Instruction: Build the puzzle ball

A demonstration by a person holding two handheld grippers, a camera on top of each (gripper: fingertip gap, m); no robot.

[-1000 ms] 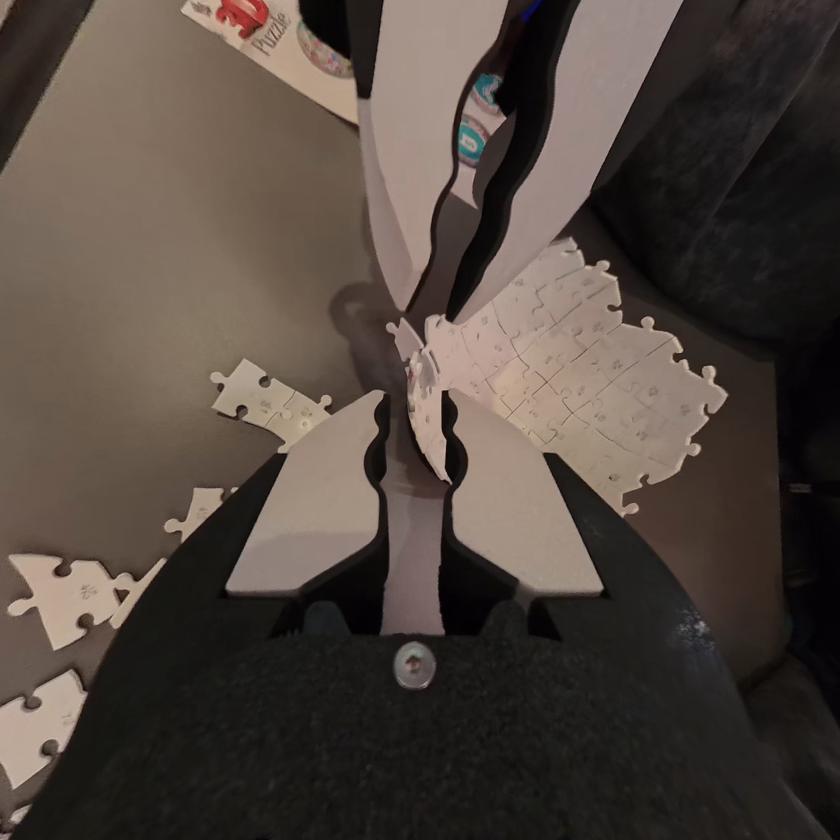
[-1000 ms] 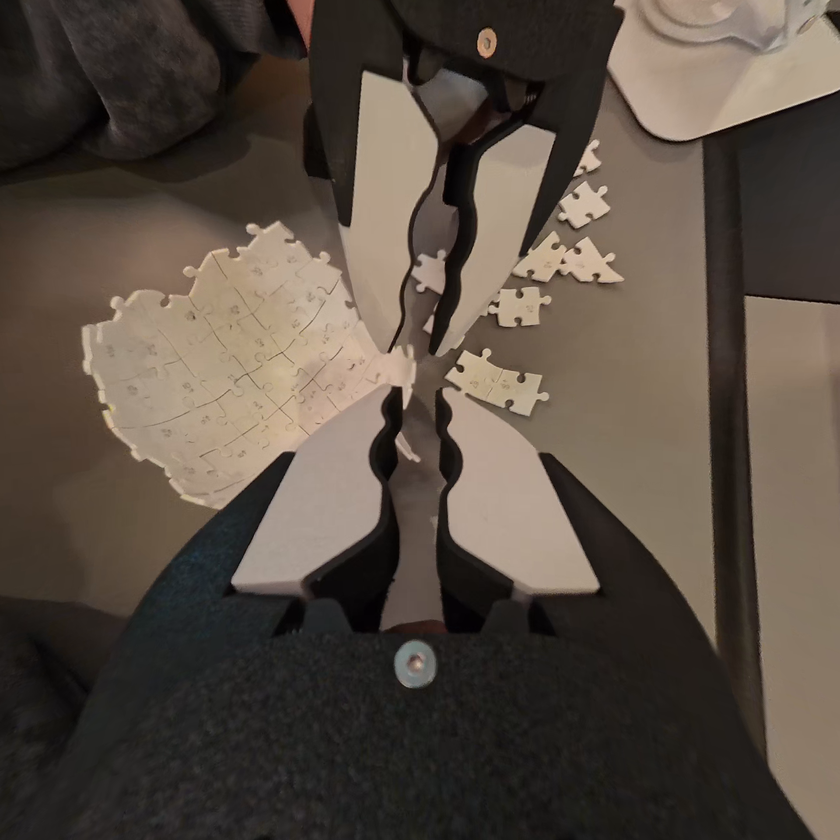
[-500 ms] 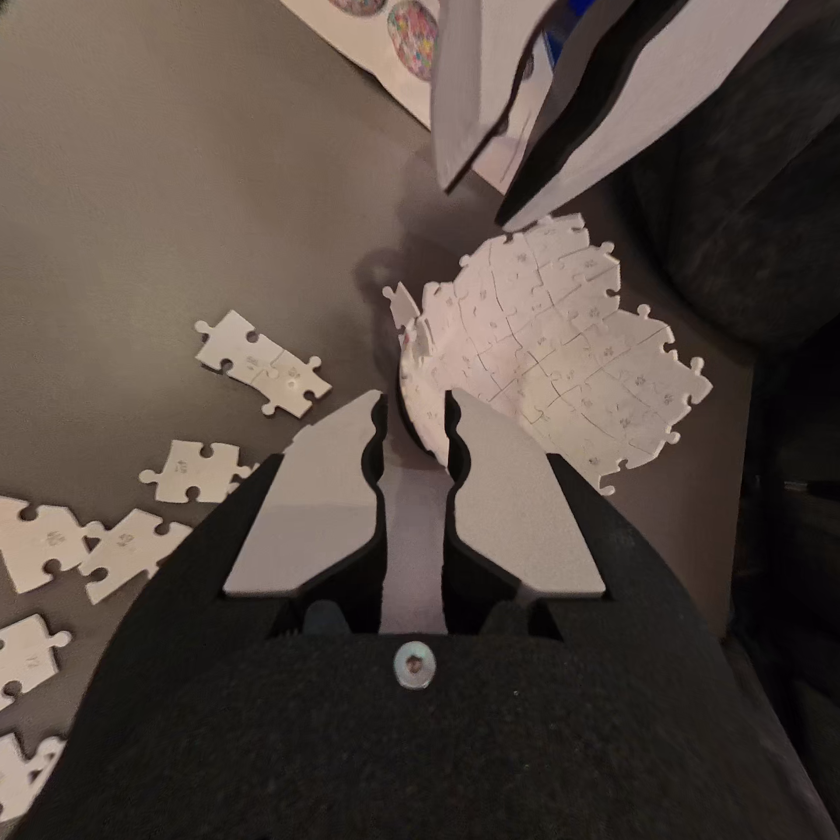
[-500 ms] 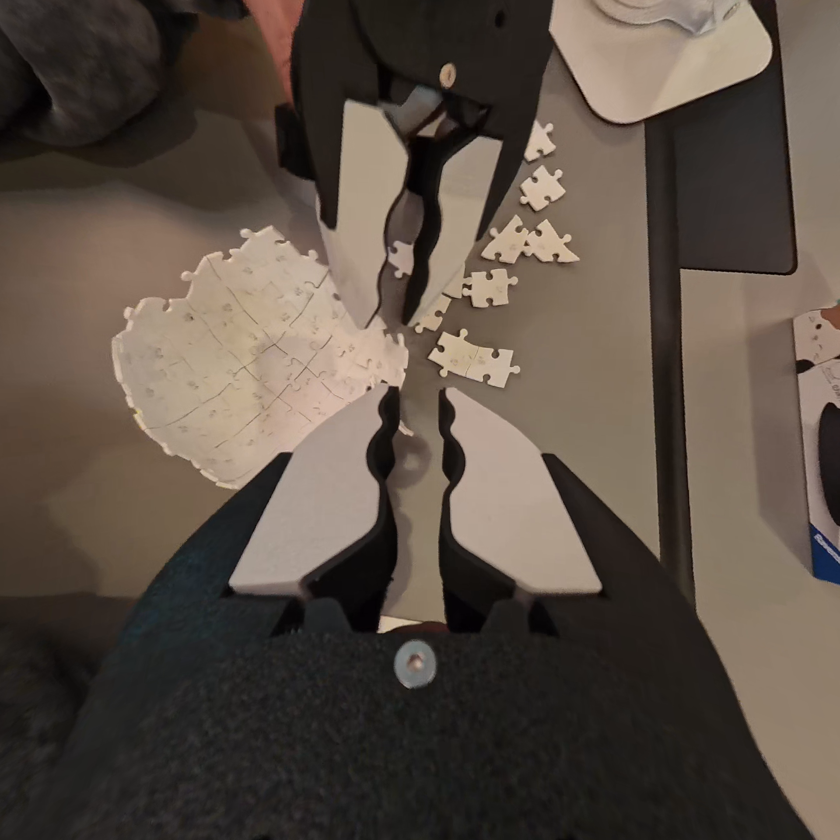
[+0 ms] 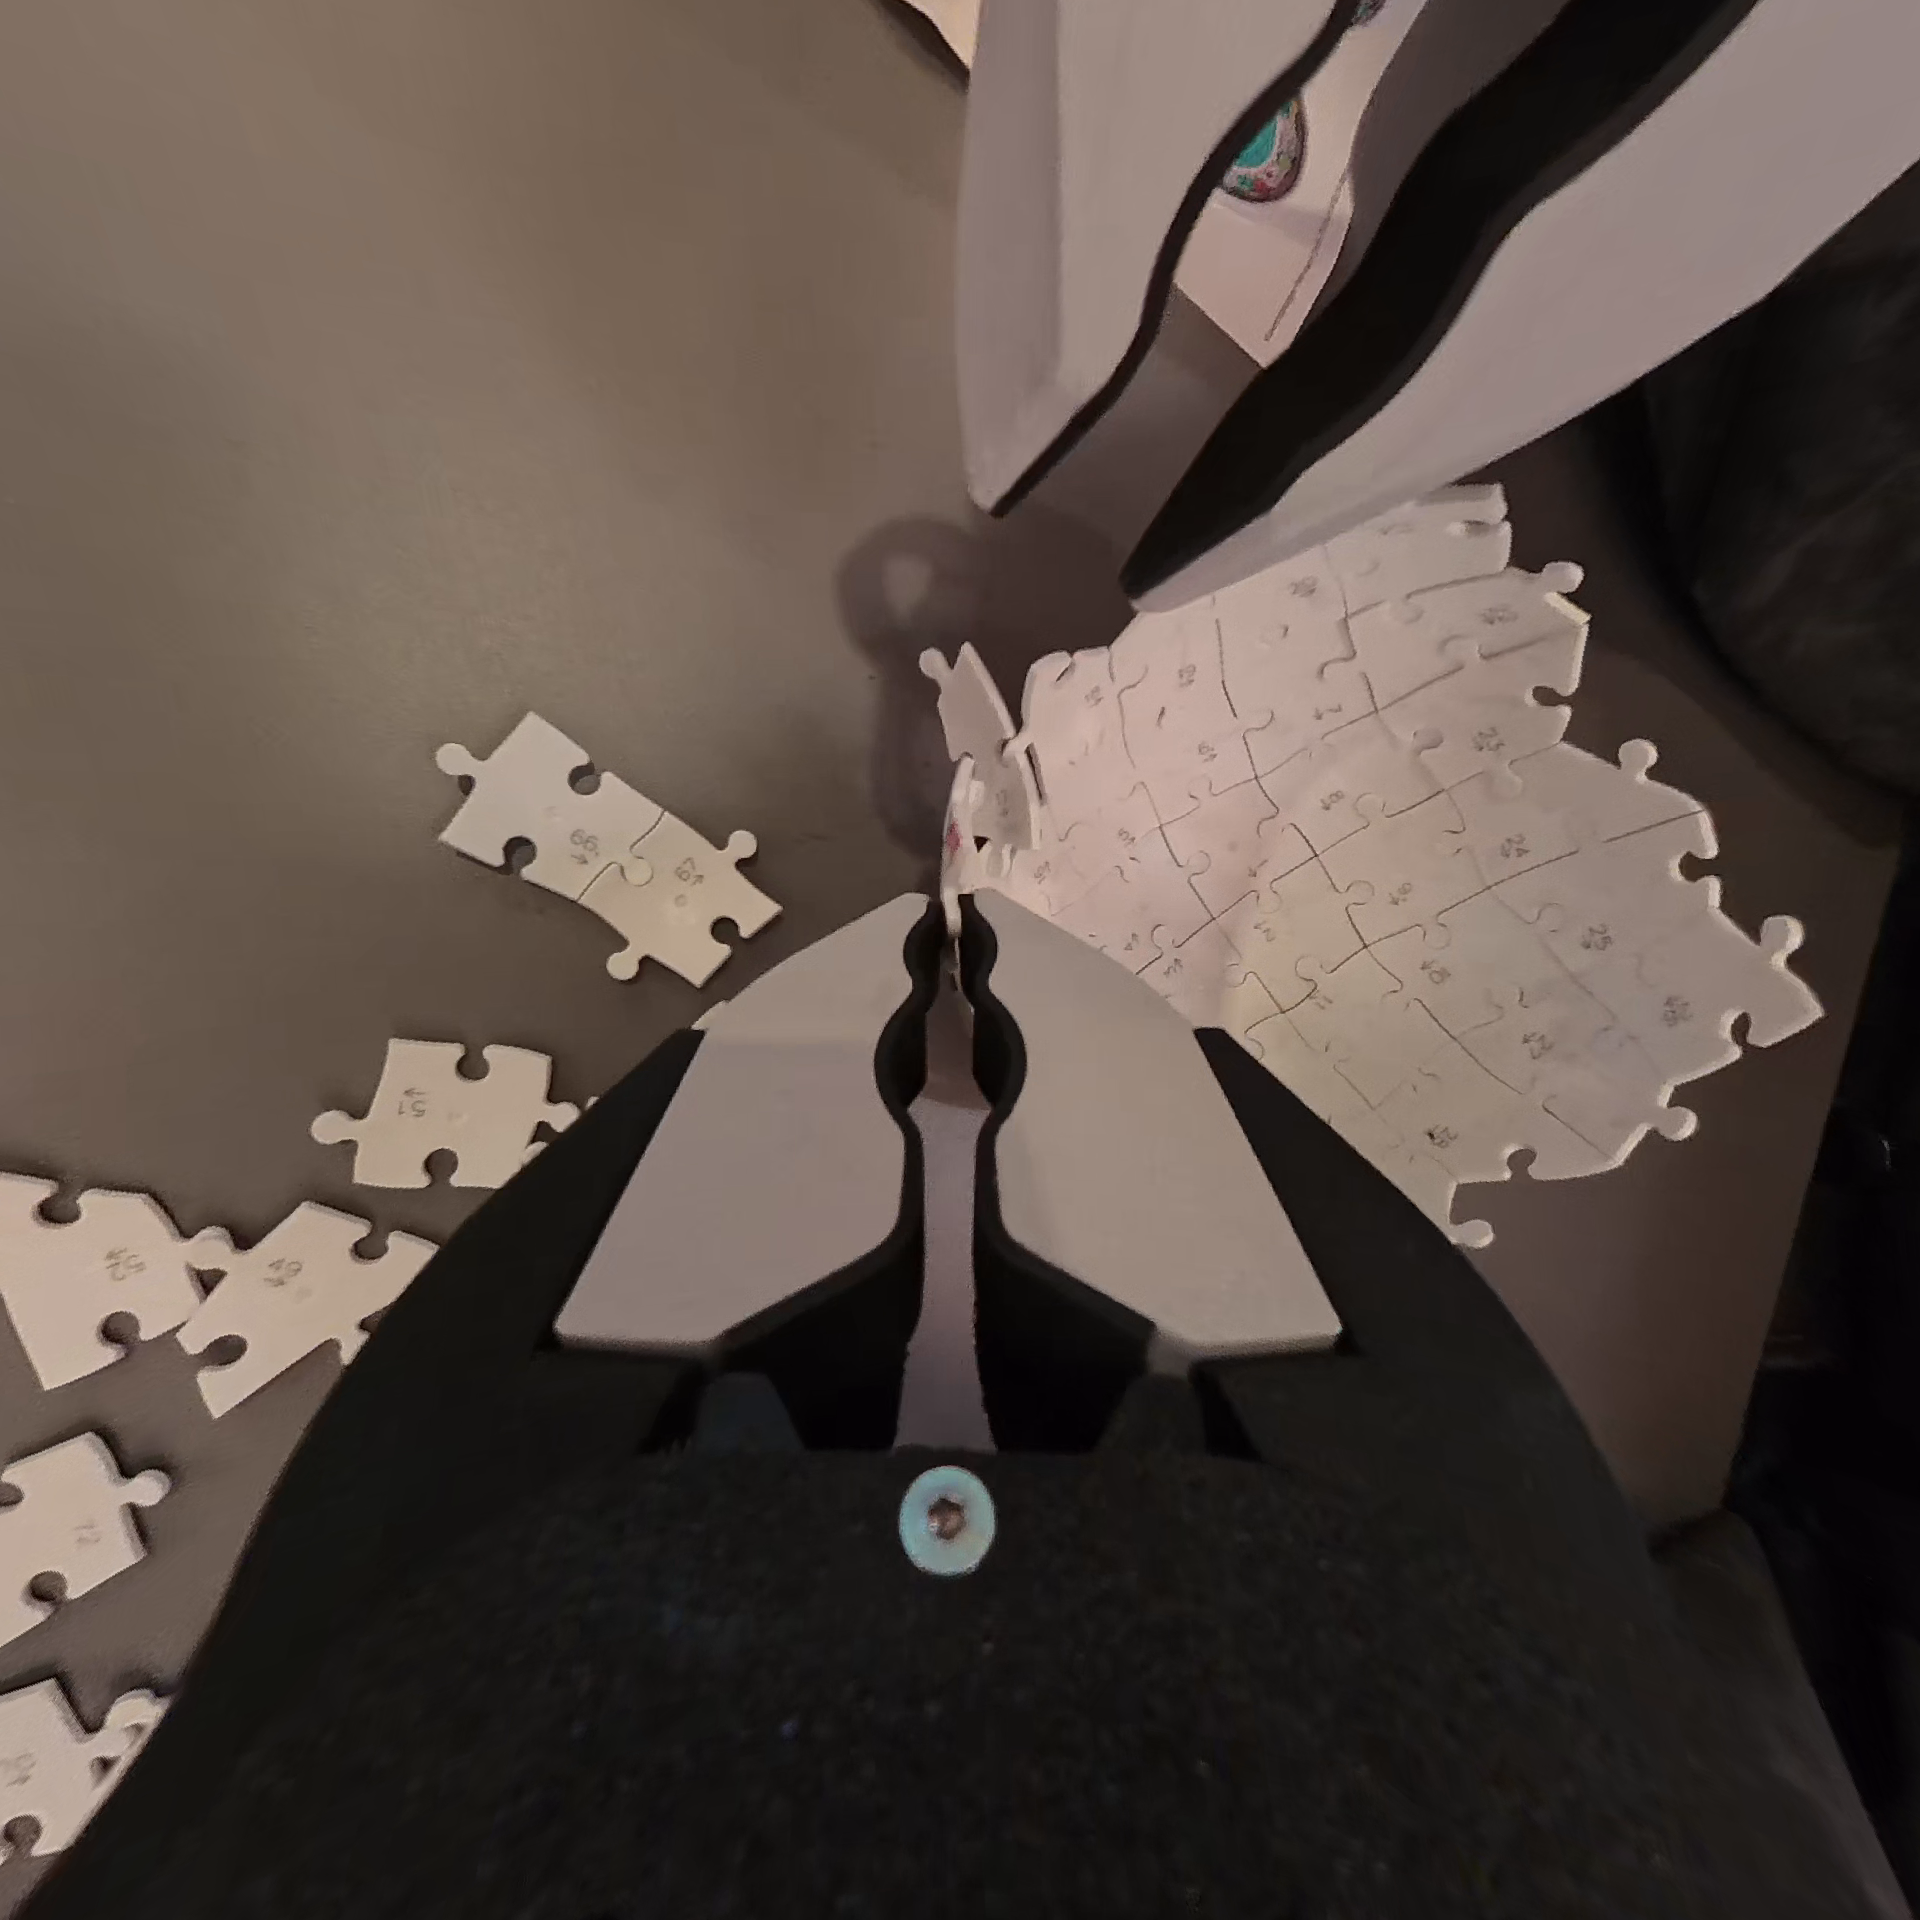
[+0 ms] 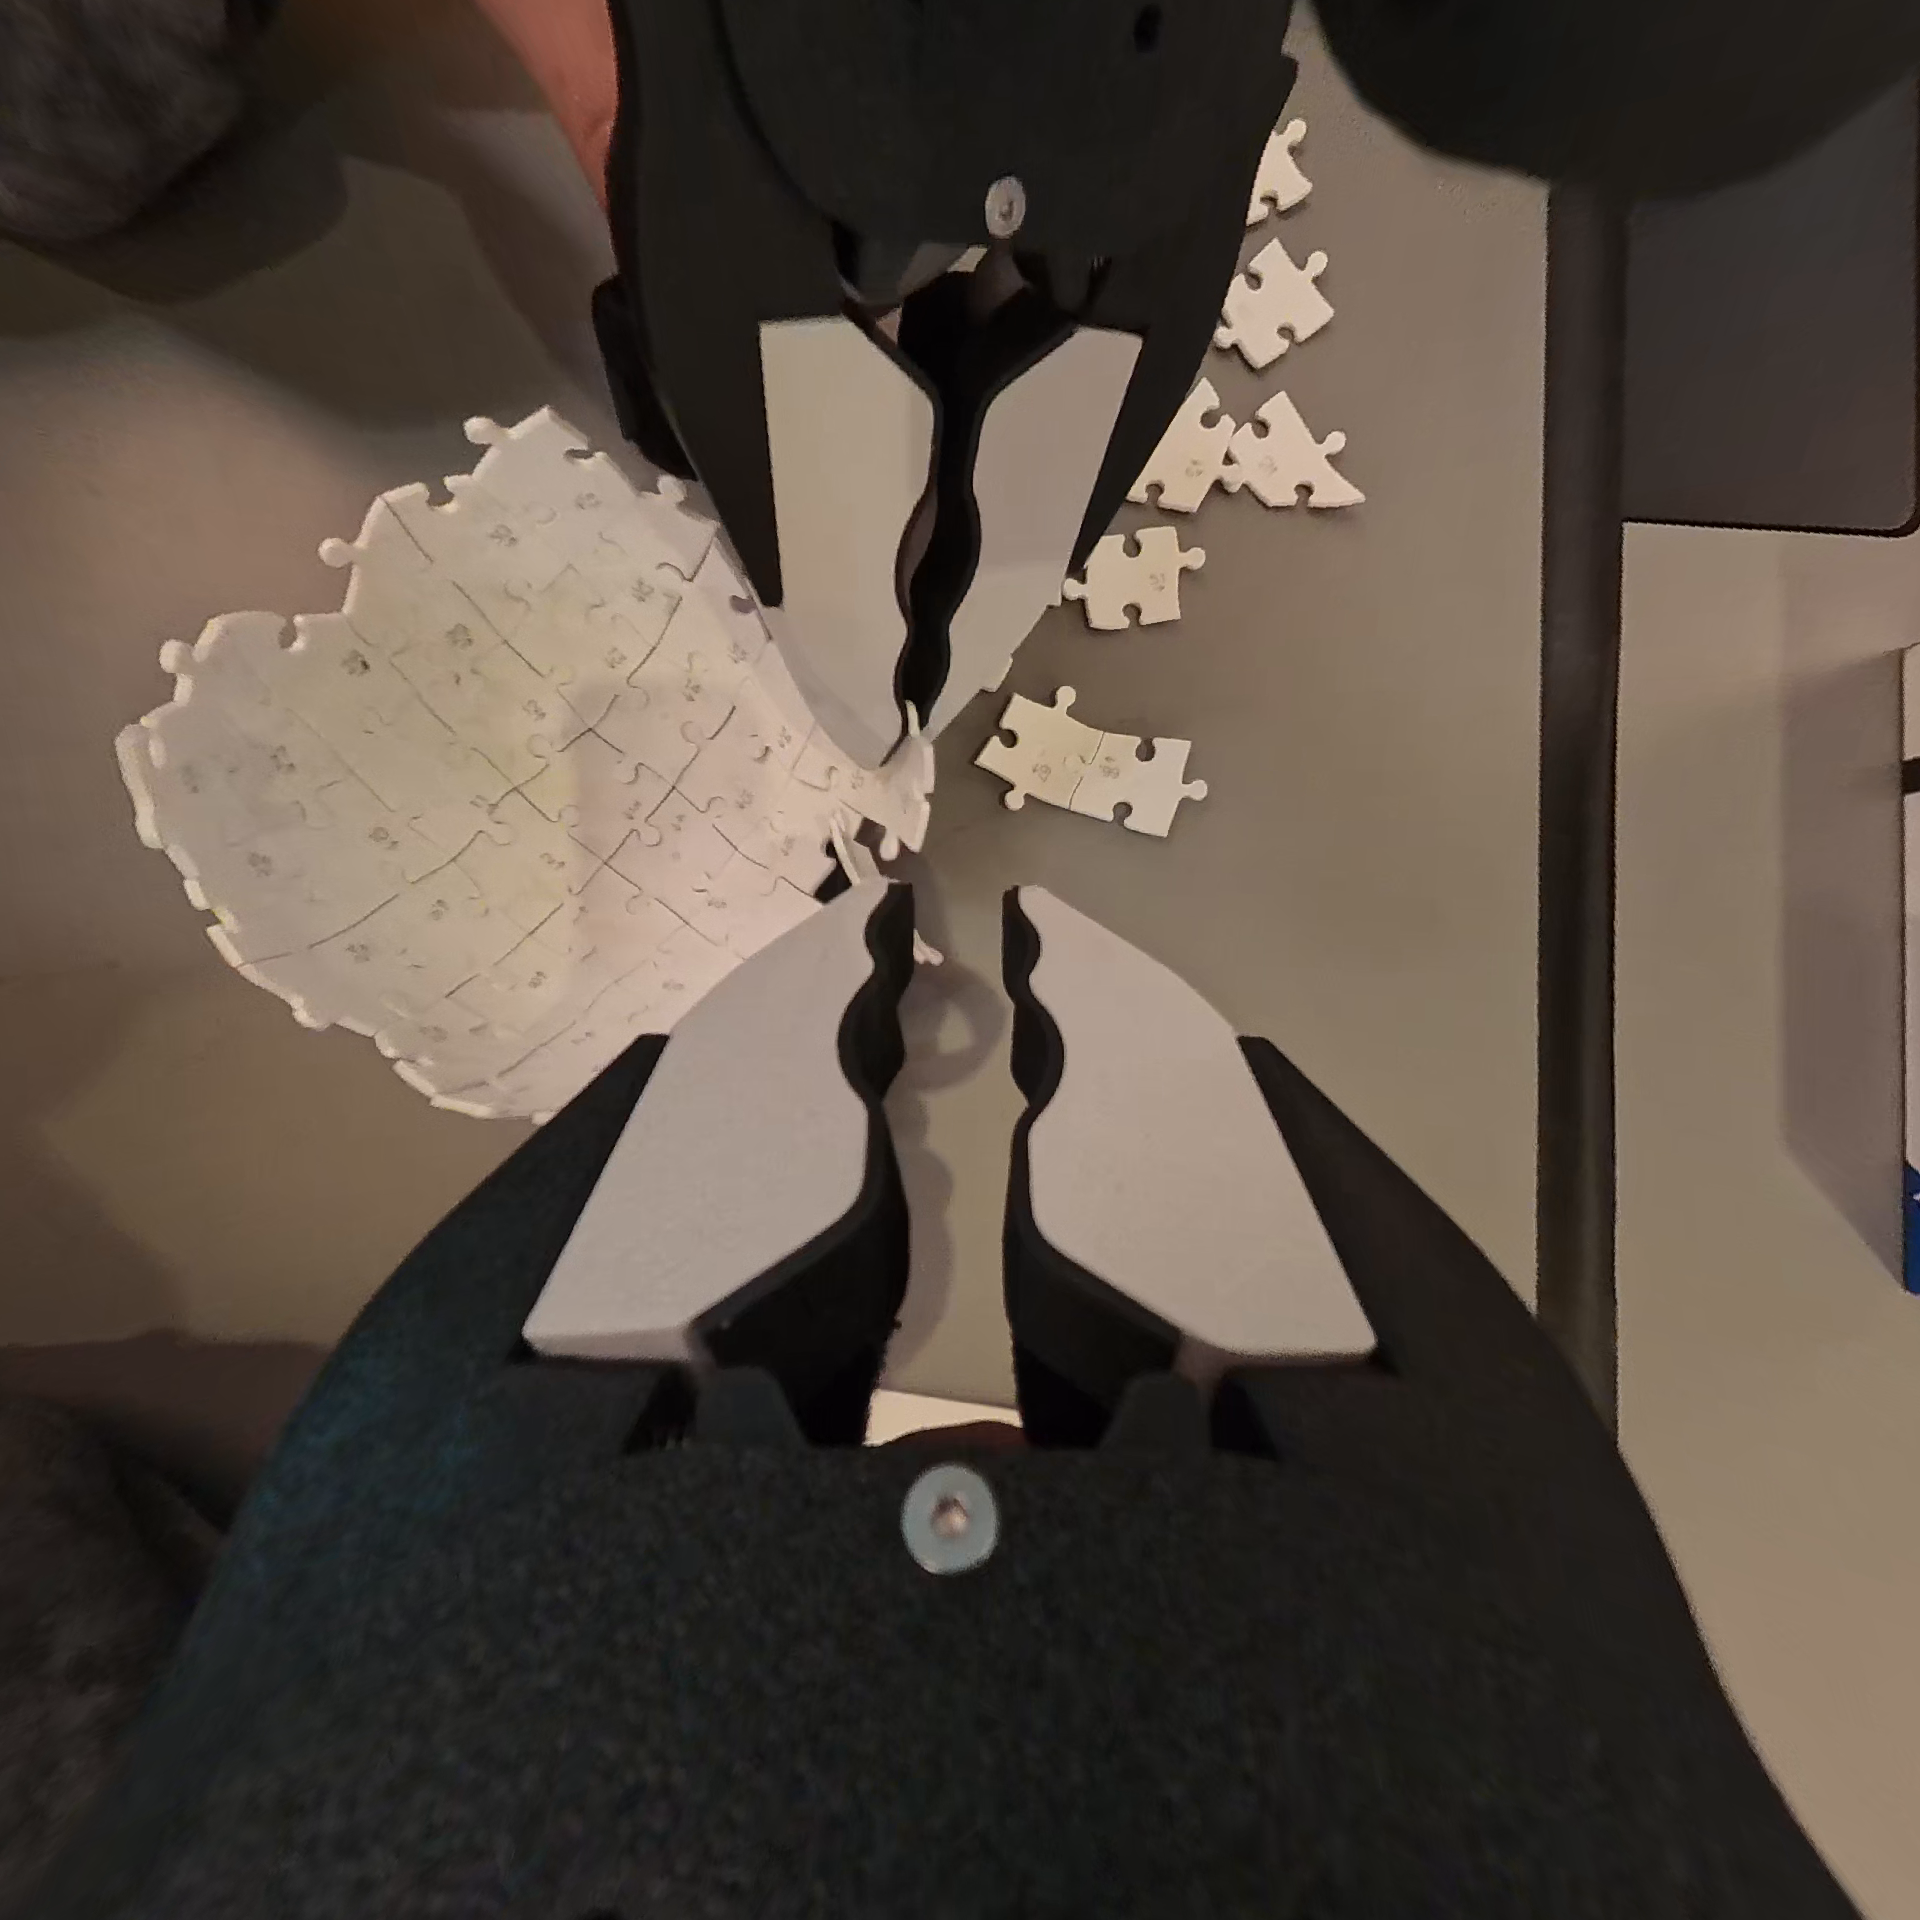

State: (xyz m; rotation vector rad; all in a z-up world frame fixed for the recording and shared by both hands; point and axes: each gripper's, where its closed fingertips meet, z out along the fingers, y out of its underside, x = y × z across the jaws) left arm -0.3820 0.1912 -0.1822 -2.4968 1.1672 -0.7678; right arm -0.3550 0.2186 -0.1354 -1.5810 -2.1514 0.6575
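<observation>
Left hand-held gripper (image 5: 954, 920): grey fingers with wavy black pads, nearly closed, pinching the edge of the puzzle shell (image 5: 1382, 883).

Right hand-held gripper (image 6: 956, 914): same build, jaws parted, nothing between them, tips just beside the shell's edge.

Puzzle shell: curved sheet of interlocked white pieces, concave blank side up, each piece bearing a small printed mark; held above the worktop (image 5: 416, 416) near its dark upholstered edge. One piece at the gripped rim stands tilted.

Loose pieces: joined pair (image 5: 613, 847) and single pieces (image 5: 447, 1117) on the matte grey worktop, partly hidden by the gripper body.

Printed sheet (image 5: 1288, 208): white, coloured ball pictures, mostly hidden behind the right gripper's fingers.

Box corner (image 6: 1907, 1039): white and blue, cut off at the frame edge.
</observation>
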